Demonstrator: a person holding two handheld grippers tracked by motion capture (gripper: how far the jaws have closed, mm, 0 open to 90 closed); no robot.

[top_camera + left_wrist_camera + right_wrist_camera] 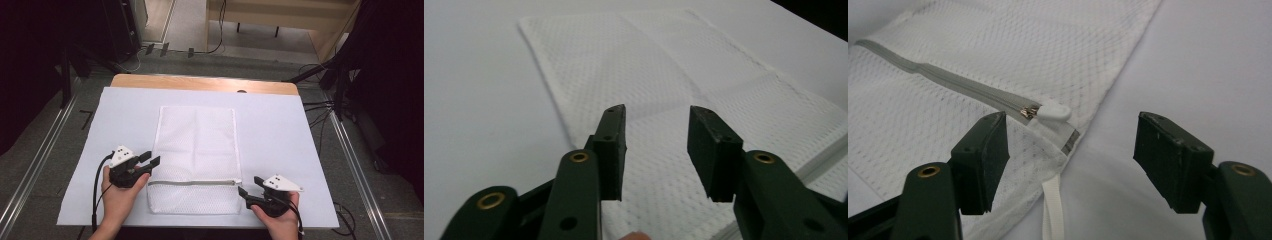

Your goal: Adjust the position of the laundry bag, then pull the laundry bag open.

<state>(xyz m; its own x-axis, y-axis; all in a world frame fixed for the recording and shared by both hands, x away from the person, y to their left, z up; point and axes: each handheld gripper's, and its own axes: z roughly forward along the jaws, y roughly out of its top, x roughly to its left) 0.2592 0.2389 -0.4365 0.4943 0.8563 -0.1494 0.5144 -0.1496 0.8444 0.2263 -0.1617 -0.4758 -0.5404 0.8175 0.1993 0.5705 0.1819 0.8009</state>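
Observation:
A white mesh laundry bag (196,155) lies flat on the white table cover, long side running away from me. A grey zipper (192,183) crosses it near the front edge. The zipper's white pull (1052,111) sits at the bag's right end, shut. My left gripper (152,160) is open at the bag's left edge, its jaws over the mesh (659,85). My right gripper (243,193) is open just right of the bag's front right corner, jaws either side of that corner. A white loop strap (1052,207) hangs from the corner.
The white cover (280,135) leaves a strip of wooden tabletop (200,82) bare at the far edge. Cables lie on the floor at the right (320,107). Metal rails run along both sides of the table.

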